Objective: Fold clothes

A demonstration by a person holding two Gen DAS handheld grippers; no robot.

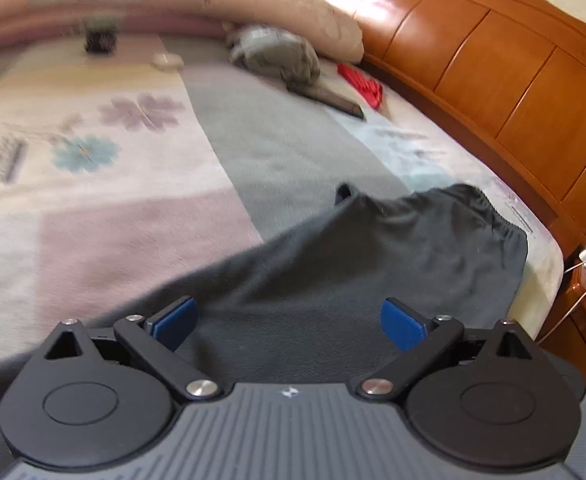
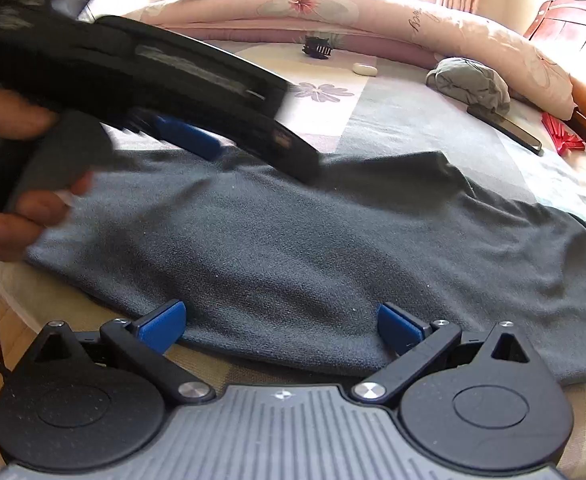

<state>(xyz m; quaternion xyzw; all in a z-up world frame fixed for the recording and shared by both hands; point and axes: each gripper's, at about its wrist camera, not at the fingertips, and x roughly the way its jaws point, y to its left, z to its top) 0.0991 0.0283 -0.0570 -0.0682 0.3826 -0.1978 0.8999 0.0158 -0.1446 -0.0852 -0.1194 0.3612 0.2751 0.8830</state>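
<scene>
Where frame ends, dark garment (image 2: 293, 248) cut off, bedspread (image 1: 113, 200) blurred

The bed (image 2: 405, 120), covered in a floral patchwork sheet, is carrying a dark grey garment (image 2: 313, 248) spreading flat across its near edge. Farther back, a crumpled grey-green cloth (image 2: 469, 80), a dark flat bar (image 2: 505, 130), a red item (image 2: 561, 136), a small white case (image 2: 364, 68), a black hair claw (image 2: 317, 48) and a rolled floral quilt (image 2: 433, 20) are lying.
</scene>
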